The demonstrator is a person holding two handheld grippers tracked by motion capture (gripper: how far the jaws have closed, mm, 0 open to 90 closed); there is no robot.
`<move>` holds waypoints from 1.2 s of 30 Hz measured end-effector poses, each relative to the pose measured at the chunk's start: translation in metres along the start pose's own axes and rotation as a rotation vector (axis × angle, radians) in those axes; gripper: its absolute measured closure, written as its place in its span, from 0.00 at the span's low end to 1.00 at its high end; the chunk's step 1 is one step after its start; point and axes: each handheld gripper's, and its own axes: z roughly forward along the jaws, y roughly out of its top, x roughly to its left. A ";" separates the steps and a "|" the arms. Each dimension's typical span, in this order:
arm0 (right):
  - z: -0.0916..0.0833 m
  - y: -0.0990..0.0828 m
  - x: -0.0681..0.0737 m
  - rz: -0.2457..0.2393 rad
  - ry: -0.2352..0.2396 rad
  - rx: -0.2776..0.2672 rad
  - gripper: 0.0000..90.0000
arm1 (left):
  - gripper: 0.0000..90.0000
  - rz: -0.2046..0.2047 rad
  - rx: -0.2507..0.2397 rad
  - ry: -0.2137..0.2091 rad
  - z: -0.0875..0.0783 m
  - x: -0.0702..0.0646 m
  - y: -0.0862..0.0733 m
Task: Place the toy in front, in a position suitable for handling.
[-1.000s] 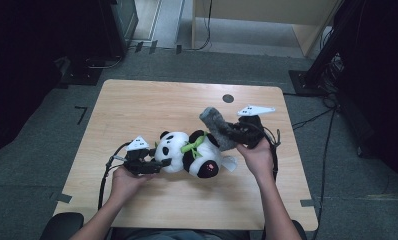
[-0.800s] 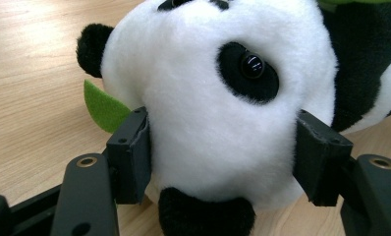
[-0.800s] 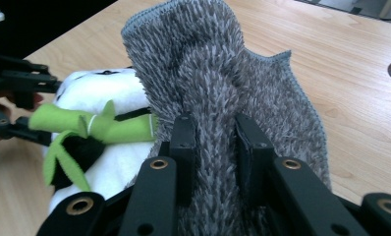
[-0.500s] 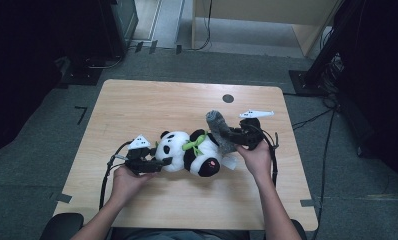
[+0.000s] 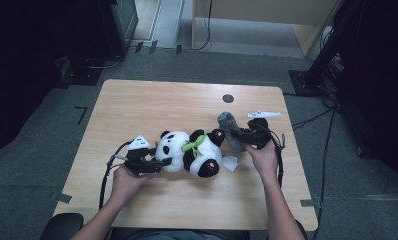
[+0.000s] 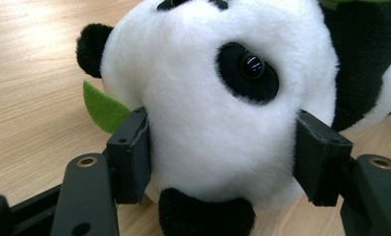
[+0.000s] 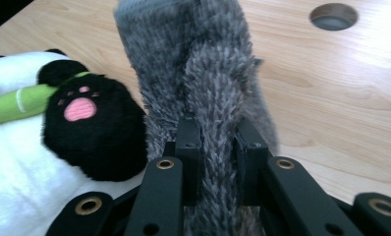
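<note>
While left gripper (image 6: 223, 162) clamps panda (image 6: 218, 98), right gripper (image 7: 218, 142) pinches sock (image 7: 208, 73).

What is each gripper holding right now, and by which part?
The left gripper clamps the panda plush by the sides of its head. The right gripper pinches a fold of the grey fuzzy cloth.

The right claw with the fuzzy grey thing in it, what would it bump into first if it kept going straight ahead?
Probably the panda. The right claw is shut on the grey fuzzy sock and points toward the toy's black foot with the pink paw, which lies just ahead beside the sock. Depth is hard to judge.
</note>
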 end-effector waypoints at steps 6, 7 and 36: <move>-0.022 0.012 0.010 -0.017 0.020 -0.083 0.86 | 0.37 0.000 0.000 -0.002 0.000 0.000 0.000; -0.025 0.014 0.014 -0.027 0.025 -0.095 0.86 | 0.37 0.001 -0.001 -0.001 0.000 0.000 0.000; -0.001 0.014 0.027 -0.035 0.094 -0.050 0.86 | 0.36 -0.013 -0.019 -0.016 0.000 0.002 0.000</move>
